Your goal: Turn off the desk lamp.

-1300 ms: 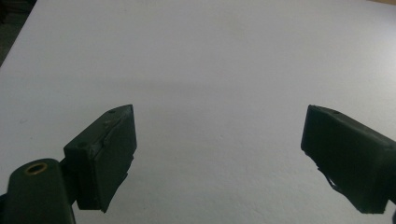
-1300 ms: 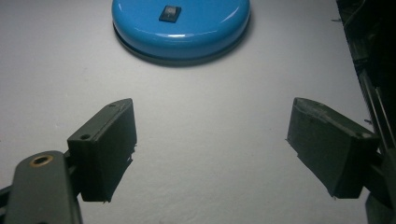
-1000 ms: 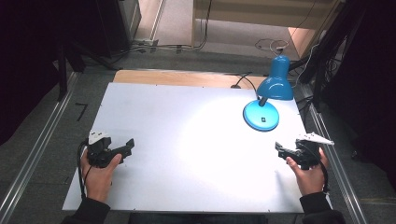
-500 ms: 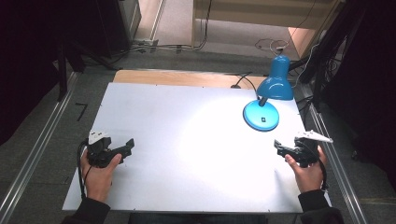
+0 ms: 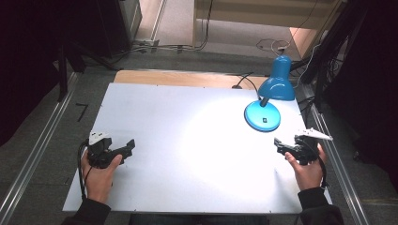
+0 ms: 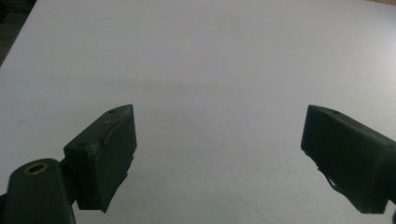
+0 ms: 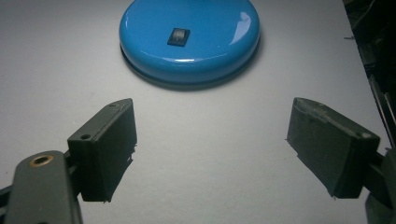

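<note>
The blue desk lamp (image 5: 268, 103) stands at the far right of the white table (image 5: 187, 140), its round base (image 5: 262, 116) flat on the surface and its neck rising away from the person, tilted toward the right edge, with the shade (image 5: 277, 86) opening down over the base. In the right gripper view the base (image 7: 189, 35) lies straight ahead of the jaws, and a small black switch (image 7: 178, 36) shows on its top; the high view gives that switch as only a dark speck.

The right gripper (image 5: 285, 146) sits near the base, on the person's side of it and apart from it, jaws spread wide with nothing between them. The left gripper (image 5: 126, 149) rests near the left edge, well apart from the lamp, jaws likewise released; its own view shows bare table (image 6: 210, 70) ahead. Between the two grippers the table lies open.
</note>
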